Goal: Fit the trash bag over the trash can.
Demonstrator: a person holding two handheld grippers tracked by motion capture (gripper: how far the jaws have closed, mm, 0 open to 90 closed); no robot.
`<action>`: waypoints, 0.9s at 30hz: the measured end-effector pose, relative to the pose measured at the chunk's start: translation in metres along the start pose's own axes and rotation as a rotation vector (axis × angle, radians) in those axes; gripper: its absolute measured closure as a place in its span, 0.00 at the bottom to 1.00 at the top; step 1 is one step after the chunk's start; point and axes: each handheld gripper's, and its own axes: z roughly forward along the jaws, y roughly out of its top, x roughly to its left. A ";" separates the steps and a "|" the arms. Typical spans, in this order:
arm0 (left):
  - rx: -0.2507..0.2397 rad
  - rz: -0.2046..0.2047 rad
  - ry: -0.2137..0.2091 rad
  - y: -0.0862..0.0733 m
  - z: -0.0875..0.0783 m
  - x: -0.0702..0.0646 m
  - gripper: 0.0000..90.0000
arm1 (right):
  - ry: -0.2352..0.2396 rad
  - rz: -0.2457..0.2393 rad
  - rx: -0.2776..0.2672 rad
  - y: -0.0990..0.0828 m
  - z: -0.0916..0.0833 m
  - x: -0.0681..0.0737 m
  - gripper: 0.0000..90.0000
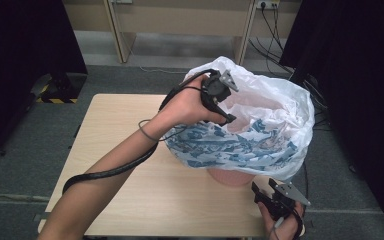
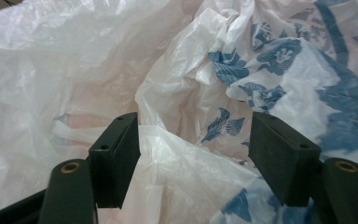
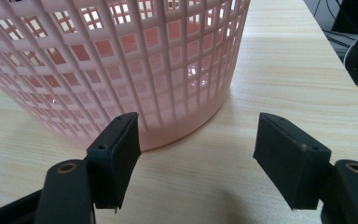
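Left hand-held gripper (image 1: 225,107) up at the near rim of the plastic bag (image 1: 260,135), jaws spread wide, nothing pinched between them. Bag is white with a blue print, draped over and lining a pink mesh basket (image 1: 230,176) that stands on the worktop (image 1: 125,150), toward its right half. Bag mouth gapes open, film puffed up above the basket.

Left gripper view: crumpled bag film (image 2: 186,93) bulges up between the two black pads; it lies against the inner face of the left pad, whether it touches the right one cannot be told. No squeeze on it. Blue pattern runs off to the right, and a pinkish tint shows through the thin film.

Right hand-held gripper (image 1: 267,194) low at the near right edge of the worktop, jaws well apart, holding nothing.

Right gripper view: gives the basket's bare lattice wall (image 3: 121,70) and its foot on the wood grain (image 3: 284,70), just ahead of the open pads, not touching. High view hides most of that wall under the bag's skirt.
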 end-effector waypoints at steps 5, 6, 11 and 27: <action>-0.044 -0.011 -0.021 -0.015 -0.018 -0.001 0.37 | -0.001 0.001 -0.003 0.000 0.000 0.000 0.35; -0.044 -0.011 -0.021 -0.015 -0.018 -0.001 0.37 | -0.001 0.001 -0.002 0.000 0.000 0.000 0.35; -0.097 -0.022 -0.004 -0.035 -0.039 0.000 0.37 | -0.002 0.000 0.000 0.000 0.000 0.000 0.35; -0.178 -0.078 0.056 -0.109 -0.089 0.004 0.37 | -0.008 -0.009 0.001 0.000 0.000 0.001 0.35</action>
